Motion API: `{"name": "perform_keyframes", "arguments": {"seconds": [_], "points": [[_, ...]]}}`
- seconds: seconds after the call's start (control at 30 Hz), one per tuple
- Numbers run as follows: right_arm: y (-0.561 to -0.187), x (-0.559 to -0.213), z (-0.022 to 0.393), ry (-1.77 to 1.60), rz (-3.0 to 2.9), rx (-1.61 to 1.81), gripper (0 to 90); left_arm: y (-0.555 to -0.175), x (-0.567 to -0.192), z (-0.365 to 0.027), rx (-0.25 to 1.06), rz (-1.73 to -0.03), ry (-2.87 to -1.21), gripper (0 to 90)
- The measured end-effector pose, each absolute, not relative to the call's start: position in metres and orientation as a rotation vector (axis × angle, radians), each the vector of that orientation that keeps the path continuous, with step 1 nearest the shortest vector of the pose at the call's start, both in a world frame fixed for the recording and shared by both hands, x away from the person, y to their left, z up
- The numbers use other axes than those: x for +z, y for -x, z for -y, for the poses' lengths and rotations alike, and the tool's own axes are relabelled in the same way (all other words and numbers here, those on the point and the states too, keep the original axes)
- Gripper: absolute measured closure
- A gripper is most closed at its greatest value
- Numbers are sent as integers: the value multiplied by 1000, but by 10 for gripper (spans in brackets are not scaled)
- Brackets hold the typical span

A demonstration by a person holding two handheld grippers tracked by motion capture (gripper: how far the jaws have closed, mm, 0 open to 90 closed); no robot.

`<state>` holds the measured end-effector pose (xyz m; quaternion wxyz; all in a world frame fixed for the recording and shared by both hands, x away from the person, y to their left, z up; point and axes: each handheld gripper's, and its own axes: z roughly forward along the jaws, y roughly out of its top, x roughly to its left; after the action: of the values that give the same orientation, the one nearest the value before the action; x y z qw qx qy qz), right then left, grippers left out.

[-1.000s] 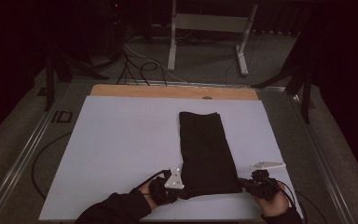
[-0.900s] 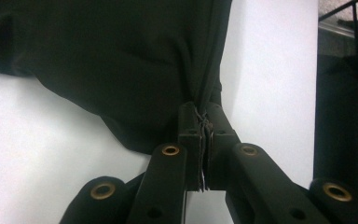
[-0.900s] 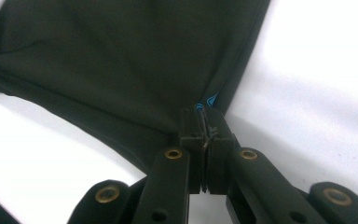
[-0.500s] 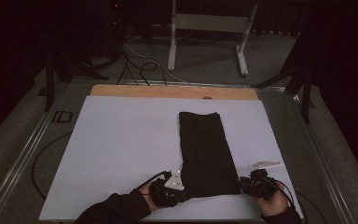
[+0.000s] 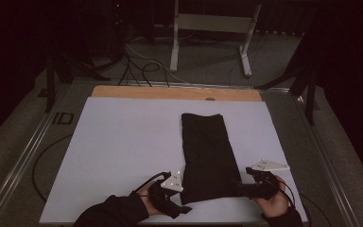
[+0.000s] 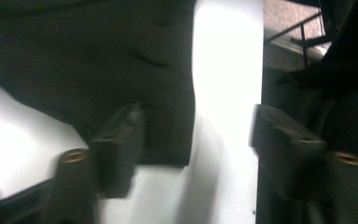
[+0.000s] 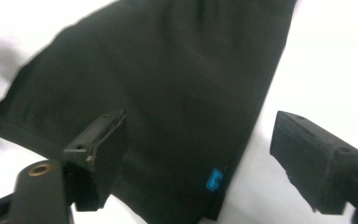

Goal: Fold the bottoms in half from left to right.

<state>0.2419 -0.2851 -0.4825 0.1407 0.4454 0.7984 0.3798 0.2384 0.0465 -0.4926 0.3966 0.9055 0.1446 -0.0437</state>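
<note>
One black folded cloth (image 5: 207,156) lies flat on the white worktop (image 5: 113,156), right of its middle, near edge between the two hands. Against the earlier frames it keeps its place, and both tools' jaws have just been opening off its near corners. The left hand-held gripper (image 5: 182,201) now stands spread, the cloth's corner lying free between its jaws. The right hand-held gripper (image 5: 236,188) is spread too, pads clear of the fabric. The cloth is a soft, matte, long rectangle with one small blue tag (image 7: 214,179) at its hem.
</note>
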Motion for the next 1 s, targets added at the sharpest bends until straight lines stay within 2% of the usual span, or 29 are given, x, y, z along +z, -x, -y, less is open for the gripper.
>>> {"name": "perform_keyframes", "arguments": {"seconds": [0.03, 0.17, 0.23, 0.33, 0.43, 0.73, 1.0], "points": [[-242, -481, 285, -1264, -2303, 1122, 128, -239, -492, -48, -113, -371, -2288, 244], [-242, -480, 286, -1194, -2289, 1195, 134, -244, -490, -53, -124, -387, -2252, 140], [-241, -479, 285, -1161, -2285, 1209, 111, -246, -489, -56, -126, -392, -2248, 60], [-240, -478, 282, -1106, -2293, 1246, 104, -250, -490, -59, -121, -424, -2235, 14], [-239, -480, 277, -1052, -2277, 1192, 123, -254, -492, -65, -112, -452, -2205, 2], [-240, -483, 280, -1081, -2252, 1188, 106, -260, -495, -75, -47, -516, -2160, 0], [-239, -484, 280, -1072, -2248, 1189, 96, -261, -498, -74, -76, -524, -2156, 0]]}}
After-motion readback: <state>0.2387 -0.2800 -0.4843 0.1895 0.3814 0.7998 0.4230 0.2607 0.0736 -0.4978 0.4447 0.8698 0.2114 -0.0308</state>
